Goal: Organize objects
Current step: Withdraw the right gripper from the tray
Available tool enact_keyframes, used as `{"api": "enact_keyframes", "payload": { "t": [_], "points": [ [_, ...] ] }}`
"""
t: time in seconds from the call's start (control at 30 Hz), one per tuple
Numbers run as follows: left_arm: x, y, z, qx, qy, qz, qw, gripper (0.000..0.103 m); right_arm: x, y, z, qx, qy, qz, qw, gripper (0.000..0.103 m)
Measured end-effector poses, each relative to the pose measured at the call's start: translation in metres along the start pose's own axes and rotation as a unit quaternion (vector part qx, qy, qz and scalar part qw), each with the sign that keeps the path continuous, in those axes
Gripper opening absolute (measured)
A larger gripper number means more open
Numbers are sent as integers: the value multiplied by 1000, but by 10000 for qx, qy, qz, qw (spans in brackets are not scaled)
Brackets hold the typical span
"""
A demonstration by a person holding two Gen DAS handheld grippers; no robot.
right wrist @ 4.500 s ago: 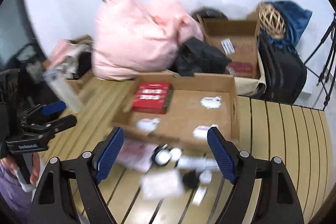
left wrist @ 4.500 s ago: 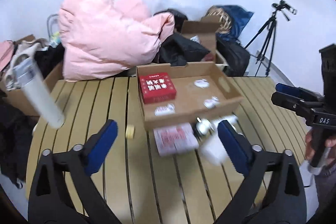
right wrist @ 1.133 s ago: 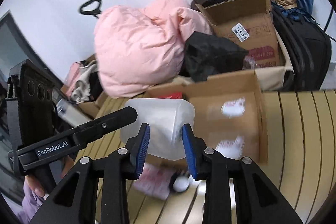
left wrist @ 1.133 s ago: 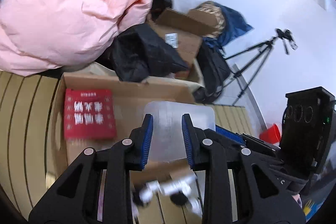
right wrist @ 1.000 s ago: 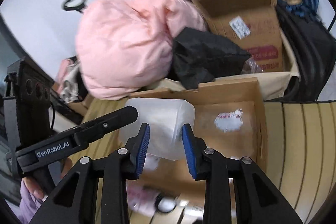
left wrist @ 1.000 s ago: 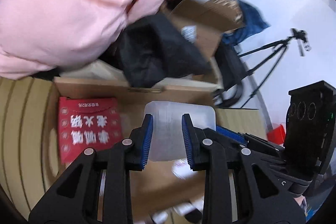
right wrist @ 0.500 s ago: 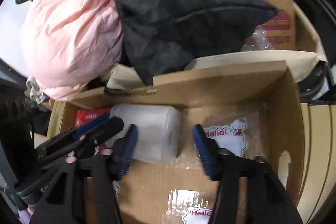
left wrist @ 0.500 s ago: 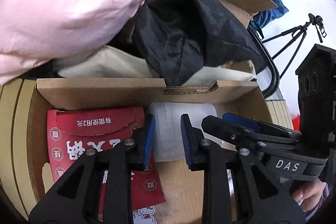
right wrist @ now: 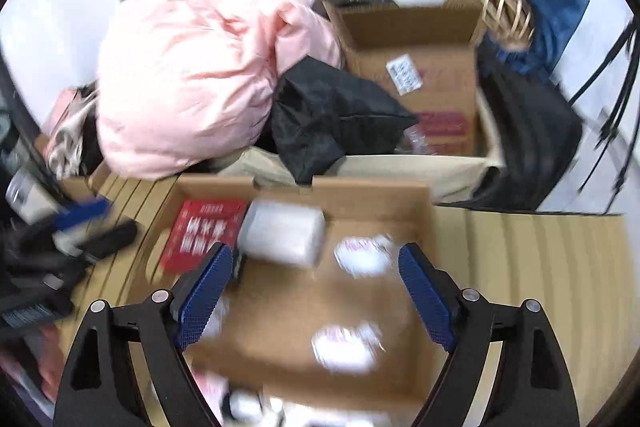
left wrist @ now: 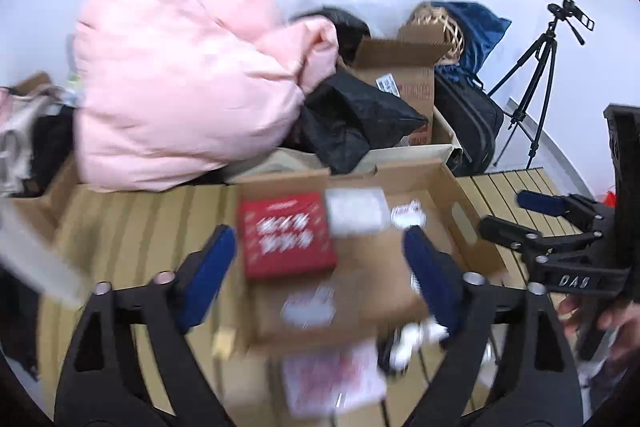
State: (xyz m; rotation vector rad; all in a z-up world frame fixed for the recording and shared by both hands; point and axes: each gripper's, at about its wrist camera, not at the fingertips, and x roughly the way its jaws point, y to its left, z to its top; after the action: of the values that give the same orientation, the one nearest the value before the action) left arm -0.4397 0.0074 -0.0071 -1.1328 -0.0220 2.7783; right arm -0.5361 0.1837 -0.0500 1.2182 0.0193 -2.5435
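A translucent plastic container [left wrist: 354, 211] lies in the back of an open cardboard box [left wrist: 454, 187], beside a red box [left wrist: 286, 235]; it also shows in the right wrist view [right wrist: 282, 233] next to the red box [right wrist: 202, 233]. Several white sticker packets [right wrist: 362, 255] lie on the box floor. My left gripper [left wrist: 316, 273] is open and empty, pulled back above the box's front. My right gripper [right wrist: 312, 293] is open and empty over the cardboard box [right wrist: 360, 187]. The right gripper also shows at the right of the left wrist view [left wrist: 532, 211].
The box sits on a slatted wooden table [left wrist: 132, 223]. A pink packet [left wrist: 332, 375] and small white items [left wrist: 412, 339] lie in front of it. Behind are a pink duvet [left wrist: 180, 87], a black bag [left wrist: 352, 119], another carton [right wrist: 420, 67] and a tripod [left wrist: 536, 67].
Both grippers let go of the plastic container, which now rests in the box beside the red box. Both have opened wide and drawn back from the box.
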Motion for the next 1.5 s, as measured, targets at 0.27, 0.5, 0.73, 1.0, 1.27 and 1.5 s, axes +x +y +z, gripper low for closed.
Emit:
{"api": "enact_keyframes", "payload": {
  "t": [0.27, 0.5, 0.73, 1.0, 1.27, 1.5],
  "points": [
    [-114, 3, -111, -228, -74, 411, 9989, 103, -107, 19, -115, -198, 48, 62, 9998, 88],
    [-183, -15, -199, -420, -115, 483, 9979, 103, -171, 38, -216, 86, -86, 60, 9999, 88],
    [-200, -30, -239, -289, 84, 411, 9987, 103, -195, 68, -301, 287, 225, 147, 9992, 88],
    [-201, -34, -240, -210, 29, 366, 9991, 103, -212, 91, -316, -94, 117, 116, 9998, 88],
    [-185, -34, -243, -197, 206, 274, 9992, 103, -210, 85, -319, 33, 99, 155, 9998, 88],
    [-154, -40, -229, -91, 174, 15, 9998, 103, -194, 70, -314, 136, 103, 258, 9995, 87]
  ]
}}
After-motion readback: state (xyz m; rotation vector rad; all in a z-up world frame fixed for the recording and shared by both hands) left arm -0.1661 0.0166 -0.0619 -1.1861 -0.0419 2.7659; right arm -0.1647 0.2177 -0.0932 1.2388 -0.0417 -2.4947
